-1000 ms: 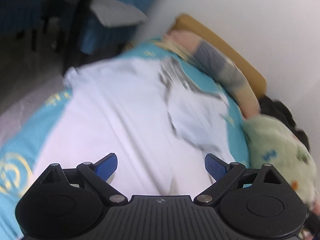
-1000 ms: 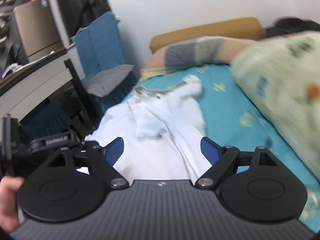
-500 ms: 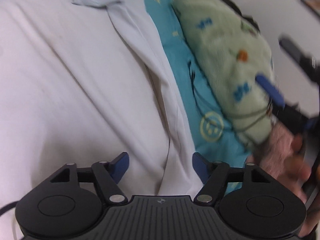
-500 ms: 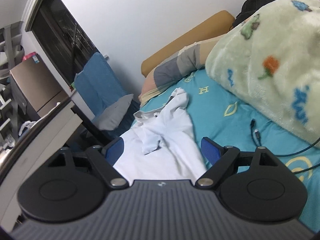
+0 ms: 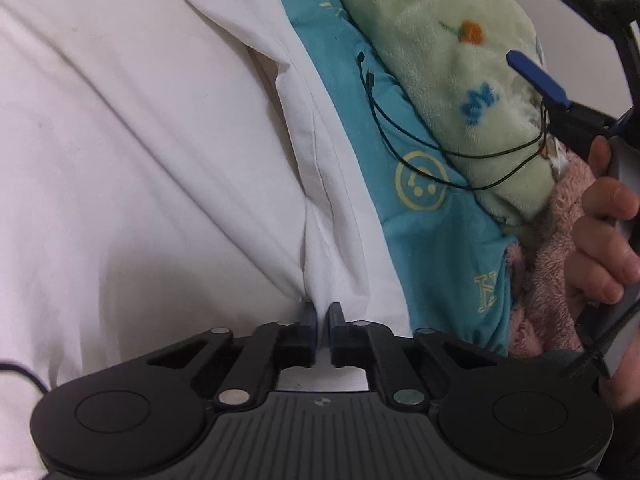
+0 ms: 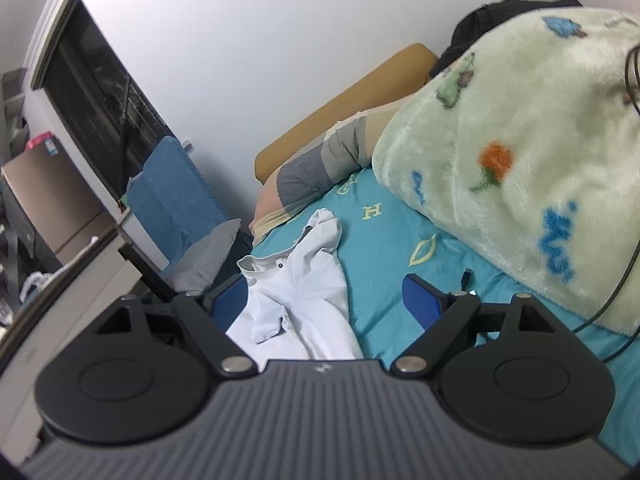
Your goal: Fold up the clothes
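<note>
Left gripper pinching white shirt fold, seemingly; right gripper spread above bedsheet.

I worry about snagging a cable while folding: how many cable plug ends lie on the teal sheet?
2 in the left wrist view: plug and plug, side by side near the blanket, right of the shirt. More may hide under the blanket.

White shirt cut off at left edge, its hem hidden behind left claw
</note>
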`<move>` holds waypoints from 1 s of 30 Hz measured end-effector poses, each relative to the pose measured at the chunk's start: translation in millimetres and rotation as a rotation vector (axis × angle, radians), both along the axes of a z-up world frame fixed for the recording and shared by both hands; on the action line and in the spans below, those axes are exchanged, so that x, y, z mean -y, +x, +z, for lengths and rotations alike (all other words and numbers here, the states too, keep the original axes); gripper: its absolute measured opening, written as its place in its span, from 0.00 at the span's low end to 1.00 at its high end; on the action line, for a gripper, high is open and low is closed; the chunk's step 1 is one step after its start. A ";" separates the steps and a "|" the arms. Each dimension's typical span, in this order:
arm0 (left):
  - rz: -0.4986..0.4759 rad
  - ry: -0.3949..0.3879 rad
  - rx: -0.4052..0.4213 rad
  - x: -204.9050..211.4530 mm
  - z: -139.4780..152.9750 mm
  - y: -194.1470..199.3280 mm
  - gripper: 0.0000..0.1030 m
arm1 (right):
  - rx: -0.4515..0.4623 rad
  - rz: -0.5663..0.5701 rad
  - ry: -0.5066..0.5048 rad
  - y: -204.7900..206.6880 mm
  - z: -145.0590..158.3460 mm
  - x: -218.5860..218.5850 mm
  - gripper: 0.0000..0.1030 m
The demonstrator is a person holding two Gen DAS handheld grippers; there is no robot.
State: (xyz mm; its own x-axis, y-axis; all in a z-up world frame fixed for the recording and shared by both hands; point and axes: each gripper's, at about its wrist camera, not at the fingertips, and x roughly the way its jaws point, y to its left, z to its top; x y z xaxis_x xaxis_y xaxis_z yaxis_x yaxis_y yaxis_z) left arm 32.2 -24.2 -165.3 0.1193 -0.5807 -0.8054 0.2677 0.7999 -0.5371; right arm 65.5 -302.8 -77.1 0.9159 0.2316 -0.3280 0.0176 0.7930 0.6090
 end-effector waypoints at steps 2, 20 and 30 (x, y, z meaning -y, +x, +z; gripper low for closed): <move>0.058 -0.046 -0.026 -9.2 6.6 -4.6 0.04 | -0.014 0.004 0.014 -1.3 -1.2 -1.5 0.84; 0.266 0.108 -0.120 -41.9 12.3 -37.3 0.57 | -0.036 0.103 -0.200 -14.1 6.5 -48.6 0.83; 0.585 -0.019 -0.042 -91.4 42.3 91.1 0.81 | -0.074 0.043 -0.204 -5.6 -2.8 -38.3 0.83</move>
